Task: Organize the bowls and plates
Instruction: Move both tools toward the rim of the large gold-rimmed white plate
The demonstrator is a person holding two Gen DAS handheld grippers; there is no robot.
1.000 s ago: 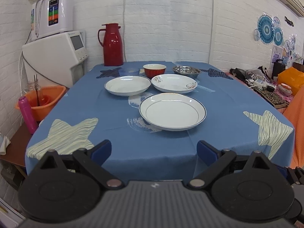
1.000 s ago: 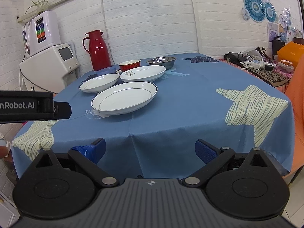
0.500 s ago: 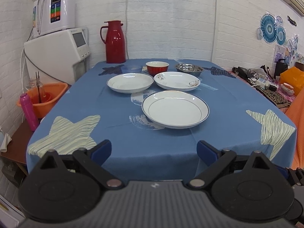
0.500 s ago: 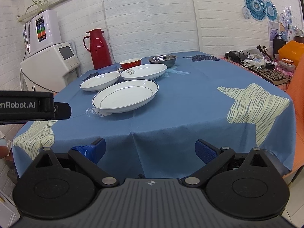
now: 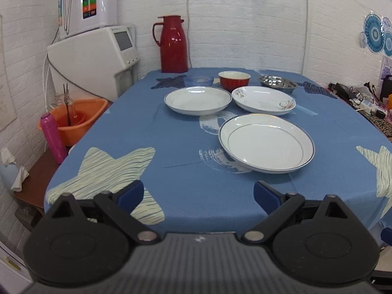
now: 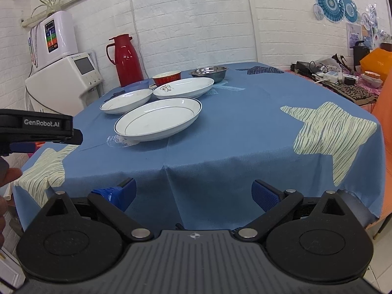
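Lying well ahead of both gaping tongs (image 5: 198,194), nearest plate (image 5: 266,142), seemingly untouched

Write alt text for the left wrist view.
The open left gripper hangs empty before a blue-clothed table holding three white plates, a red bowl, a steel bowl and a red thermos.
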